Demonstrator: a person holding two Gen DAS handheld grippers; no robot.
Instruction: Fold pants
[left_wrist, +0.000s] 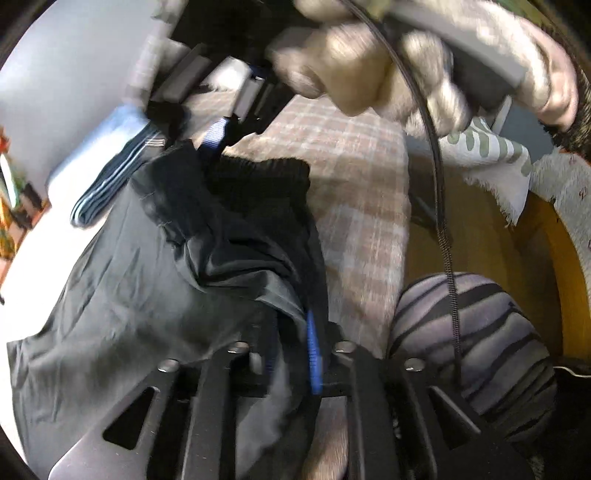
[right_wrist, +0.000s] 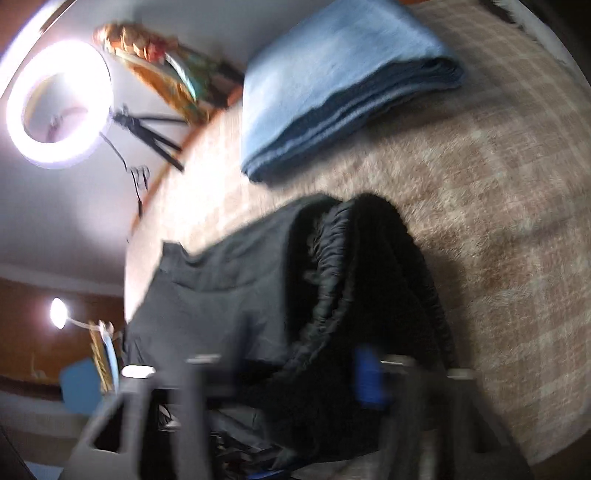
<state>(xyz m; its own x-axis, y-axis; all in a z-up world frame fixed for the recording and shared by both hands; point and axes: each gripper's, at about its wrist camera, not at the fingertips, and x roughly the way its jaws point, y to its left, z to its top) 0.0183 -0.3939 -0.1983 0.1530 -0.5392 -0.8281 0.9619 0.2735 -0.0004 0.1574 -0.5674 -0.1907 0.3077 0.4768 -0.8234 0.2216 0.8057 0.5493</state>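
Note:
Black pants (left_wrist: 147, 295) hang lifted over a beige plaid blanket (left_wrist: 354, 192). My left gripper (left_wrist: 291, 354) is shut on the pants' fabric close to the camera. My right gripper (left_wrist: 207, 144) shows at the upper left of the left wrist view, held by a hand, shut on the pants near the ribbed waistband (left_wrist: 266, 177). In the blurred right wrist view the pants (right_wrist: 229, 295) and waistband (right_wrist: 332, 266) bunch between my right gripper's (right_wrist: 295, 365) blue-padded fingers (right_wrist: 365, 380).
A folded light blue towel (right_wrist: 332, 81) lies on the blanket (right_wrist: 498, 221) beyond the pants; it also shows in the left wrist view (left_wrist: 107, 170). A ring light on a tripod (right_wrist: 55, 107) stands at left. A striped-clothed leg (left_wrist: 480, 339) is at lower right.

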